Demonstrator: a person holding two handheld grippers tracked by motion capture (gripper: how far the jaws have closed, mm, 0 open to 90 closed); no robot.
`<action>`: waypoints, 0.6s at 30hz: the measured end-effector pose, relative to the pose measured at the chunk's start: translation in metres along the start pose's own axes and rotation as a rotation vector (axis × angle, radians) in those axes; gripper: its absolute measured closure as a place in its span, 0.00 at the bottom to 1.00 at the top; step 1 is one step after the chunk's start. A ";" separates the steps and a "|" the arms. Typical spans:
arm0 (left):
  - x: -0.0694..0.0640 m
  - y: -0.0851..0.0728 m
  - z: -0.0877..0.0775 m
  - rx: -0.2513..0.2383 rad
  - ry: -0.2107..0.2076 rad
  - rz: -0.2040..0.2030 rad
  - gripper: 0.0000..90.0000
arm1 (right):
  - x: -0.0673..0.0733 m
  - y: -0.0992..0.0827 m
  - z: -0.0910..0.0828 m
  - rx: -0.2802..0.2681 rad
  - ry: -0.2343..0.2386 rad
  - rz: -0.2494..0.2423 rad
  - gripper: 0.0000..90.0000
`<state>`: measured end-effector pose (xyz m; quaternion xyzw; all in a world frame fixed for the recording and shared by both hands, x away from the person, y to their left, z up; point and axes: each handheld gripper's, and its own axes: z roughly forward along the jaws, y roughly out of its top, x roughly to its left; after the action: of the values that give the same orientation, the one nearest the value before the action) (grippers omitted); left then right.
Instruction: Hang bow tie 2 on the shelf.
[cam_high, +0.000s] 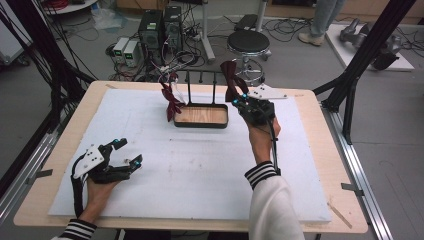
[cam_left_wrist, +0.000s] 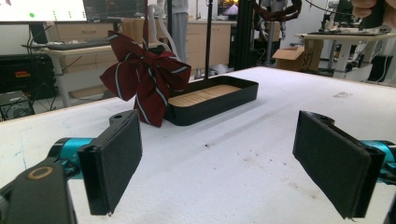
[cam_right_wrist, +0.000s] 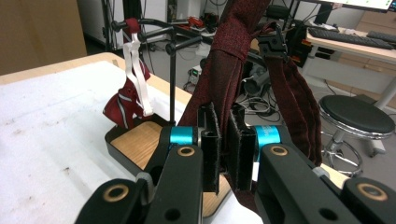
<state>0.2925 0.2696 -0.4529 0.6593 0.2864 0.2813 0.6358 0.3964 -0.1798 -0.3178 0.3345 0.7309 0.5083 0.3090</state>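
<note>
Two flat black pads of the right gripper (cam_right_wrist: 223, 149), faced with rough felt-like material and backed by bright blue metal collars, are pressed together on a dark red bow tie (cam_right_wrist: 243, 70). Its coarse woven cloth hangs in long folded bands, gathered at a knot above the pads, with a small black clip beside the knot. From the high view, the right gripper (cam_high: 239, 99) holds this bow tie (cam_high: 231, 75) up over the far right corner of a shallow tray (cam_high: 201, 125), near the back of the table (cam_high: 320, 165).

That tray is a rounded black rectangle with a pale wooden floor showing plain grain. Thin black rods of a rack (cam_high: 202, 80) rise from its back edge, each ending in a round knob. On the left rod hangs a second bow tie (cam_left_wrist: 140, 77), a smoother dark red with thin pale stripes, slung by a white strap (cam_right_wrist: 135, 70); its lower tips hang against the tray's left end.

Down at the near left, the left gripper (cam_high: 127, 152) lies low over the white mat (cam_high: 200, 175), a matte, foam-like sheet speckled with small dark marks. Its jaws are spread wide with nothing between them, and its square pads (cam_left_wrist: 112, 161) show the same dull black nap.
</note>
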 end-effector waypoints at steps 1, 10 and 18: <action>0.000 0.000 0.000 -0.001 0.000 0.000 0.18 | 0.000 0.000 0.000 0.000 0.000 0.000 0.95; 0.000 0.000 0.000 -0.005 -0.001 0.002 0.18 | -0.007 -0.001 0.011 -0.011 0.020 0.027 0.95; 0.000 0.000 -0.001 -0.003 -0.002 0.002 0.18 | -0.010 0.005 0.021 -0.012 0.049 0.047 0.95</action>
<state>0.2922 0.2702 -0.4531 0.6587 0.2846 0.2816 0.6370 0.4196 -0.1757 -0.3179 0.3374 0.7271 0.5278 0.2811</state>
